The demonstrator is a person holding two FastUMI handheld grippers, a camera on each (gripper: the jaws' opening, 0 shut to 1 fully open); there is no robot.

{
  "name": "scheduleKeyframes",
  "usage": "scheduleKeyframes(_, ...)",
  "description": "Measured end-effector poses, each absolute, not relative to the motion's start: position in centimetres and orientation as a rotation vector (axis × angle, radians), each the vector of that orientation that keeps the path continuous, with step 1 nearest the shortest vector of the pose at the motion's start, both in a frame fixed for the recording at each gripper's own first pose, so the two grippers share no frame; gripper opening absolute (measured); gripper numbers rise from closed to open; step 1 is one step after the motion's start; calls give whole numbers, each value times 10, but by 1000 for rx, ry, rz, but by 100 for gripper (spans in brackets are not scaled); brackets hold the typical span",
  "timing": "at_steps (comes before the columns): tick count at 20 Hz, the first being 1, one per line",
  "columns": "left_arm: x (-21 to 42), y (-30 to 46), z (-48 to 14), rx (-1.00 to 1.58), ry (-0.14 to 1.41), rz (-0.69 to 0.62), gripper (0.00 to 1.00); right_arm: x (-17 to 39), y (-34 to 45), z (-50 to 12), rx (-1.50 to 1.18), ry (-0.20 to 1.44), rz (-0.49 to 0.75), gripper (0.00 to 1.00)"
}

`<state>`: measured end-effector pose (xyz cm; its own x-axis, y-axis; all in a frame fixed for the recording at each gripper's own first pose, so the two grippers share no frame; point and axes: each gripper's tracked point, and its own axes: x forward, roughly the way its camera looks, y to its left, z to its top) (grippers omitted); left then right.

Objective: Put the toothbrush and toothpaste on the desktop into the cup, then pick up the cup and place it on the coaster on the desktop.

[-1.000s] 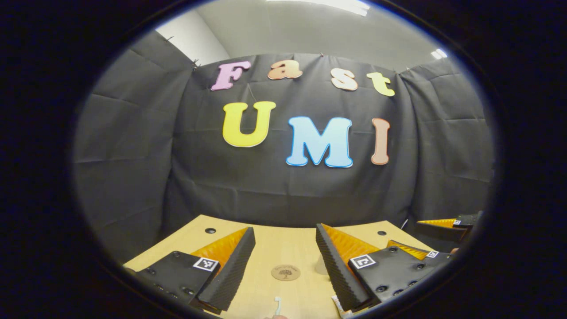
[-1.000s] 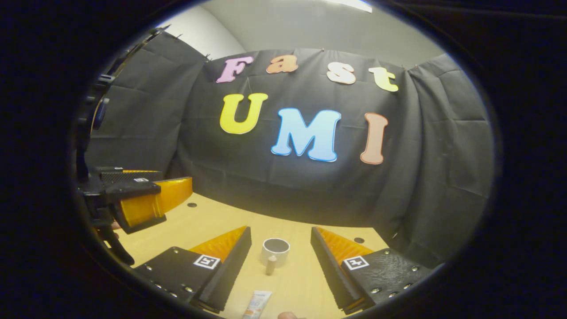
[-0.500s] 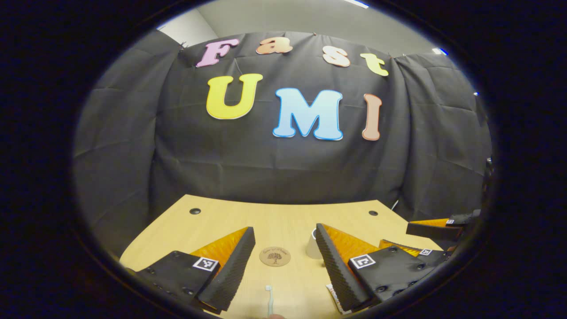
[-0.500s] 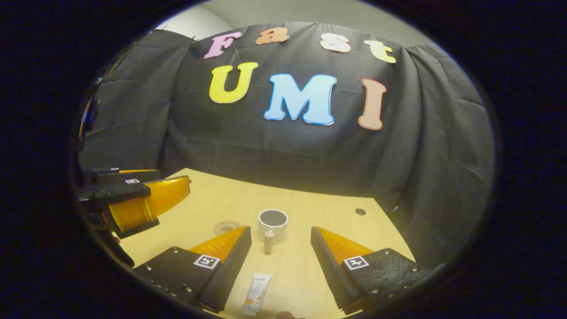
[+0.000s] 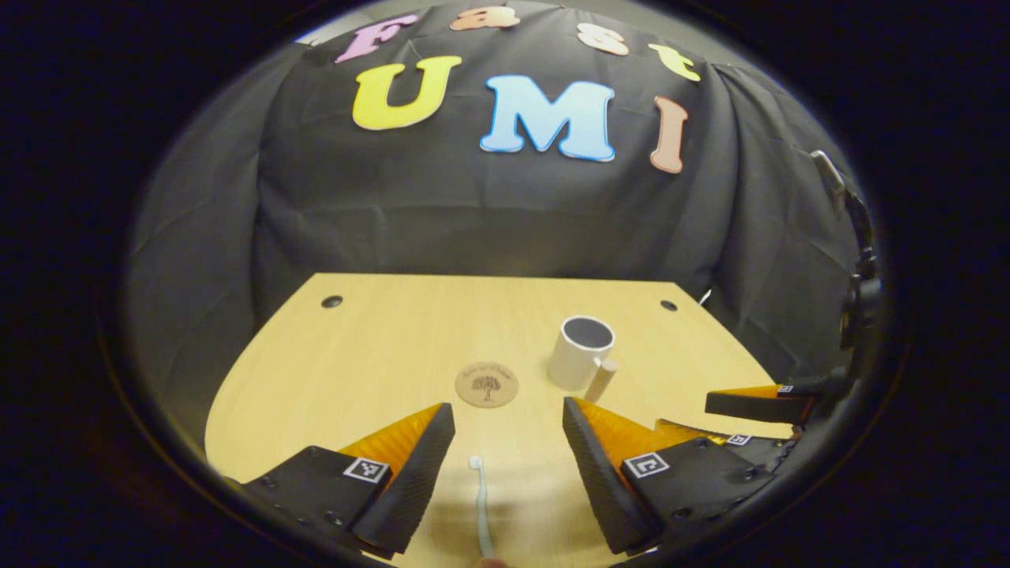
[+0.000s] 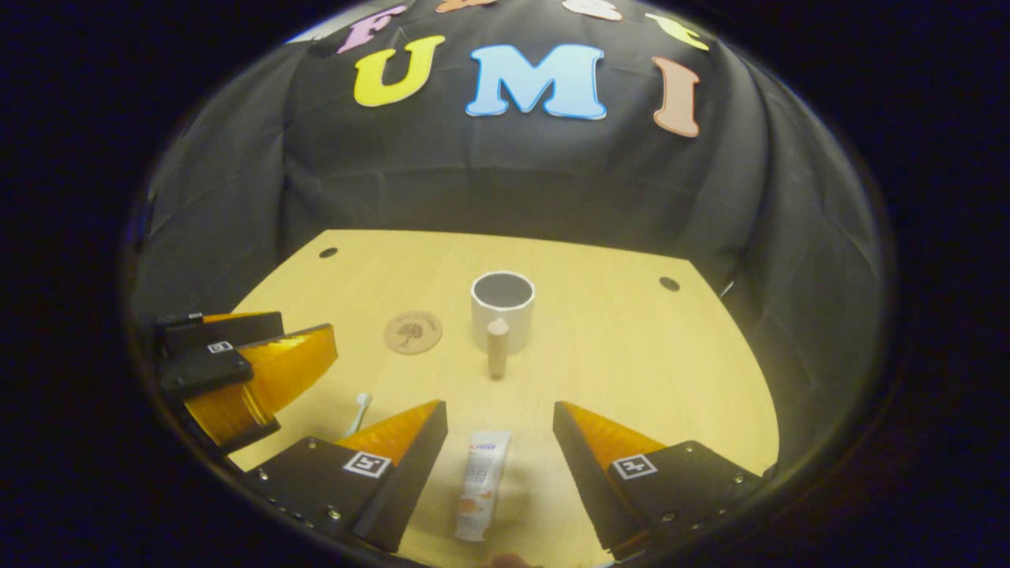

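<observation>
Both jaws gape empty: left gripper [image 5: 505, 457] over thin white toothbrush [image 5: 480, 505], right gripper [image 6: 499, 454] over white toothpaste tube [image 6: 481, 485], flat on wooden bench [image 6: 631, 347]. Risk: thin brush slips; white cup [image 6: 503, 304] tips.

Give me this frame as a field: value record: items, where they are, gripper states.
cup: upright on desk, looks empty, handle toward camera
coaster: bare, beside cup
toothbrush: flat on desk, between left gripper fingers
toothpaste: flat on desk, between right gripper fingers
left gripper: open, holds nothing
right gripper: open, holds nothing
desk: light wood
</observation>
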<state>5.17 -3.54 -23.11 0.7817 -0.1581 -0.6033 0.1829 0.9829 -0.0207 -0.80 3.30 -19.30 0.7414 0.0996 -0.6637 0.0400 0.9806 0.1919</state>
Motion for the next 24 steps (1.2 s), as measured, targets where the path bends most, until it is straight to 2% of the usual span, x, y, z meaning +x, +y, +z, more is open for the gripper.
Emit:
scheduleKeyframes(3, 51, -33, -277, 34, 771, -170, 92, -14, 40, -216, 243, 813, 40, 86)
scheduleKeyframes(4, 50, -30, -287, 33, 806, -163, 91, -15, 41, -222, 246, 831, 40, 90)
scheduleKeyframes(5, 45, -28, -294, 28, 839, -159, 92, -15, 39, -227, 245, 850, 38, 86)
scheduleKeyframes(13, 19, -26, -360, -13, 1115, -134, 94, -24, 48, -257, 275, 993, 63, 87)
scheduleKeyframes(14, 18, -23, -365, -15, 1136, -126, 94, -25, 51, -261, 277, 1011, 66, 90)
scheduleKeyframes(15, 14, -19, -368, -16, 1156, -119, 94, -26, 53, -265, 285, 1027, 68, 87)
scheduleKeyframes(24, -15, -5, -398, -55, 1353, -50, 94, -35, 73, -297, 325, 1176, 95, 88)
